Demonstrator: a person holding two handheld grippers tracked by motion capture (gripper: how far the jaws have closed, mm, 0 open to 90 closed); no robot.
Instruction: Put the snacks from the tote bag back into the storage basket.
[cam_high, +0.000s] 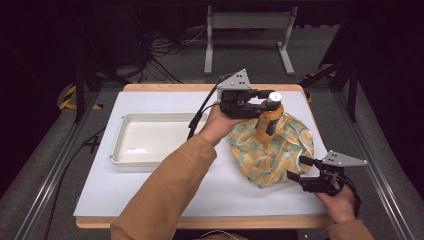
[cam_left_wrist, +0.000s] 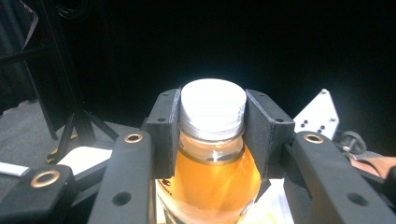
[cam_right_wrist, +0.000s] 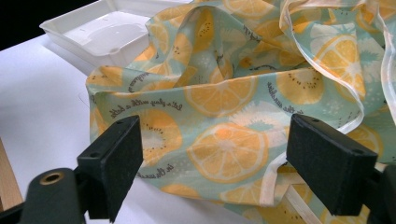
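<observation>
Bottle (cam_high: 268, 116) of orange drink pinched at its white cap by left gripper (cam_high: 257, 101) jaws, upright over the citrus-print bag (cam_high: 272, 150), likely for loading. Right gripper (cam_high: 300, 168) jaws spread, beside the bag on the tabletop (cam_high: 100, 185).

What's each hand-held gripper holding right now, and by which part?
Left hand-held gripper clamps the orange drink bottle at its neck, just below the white cap. Right hand-held gripper is open, holding nothing.
</observation>
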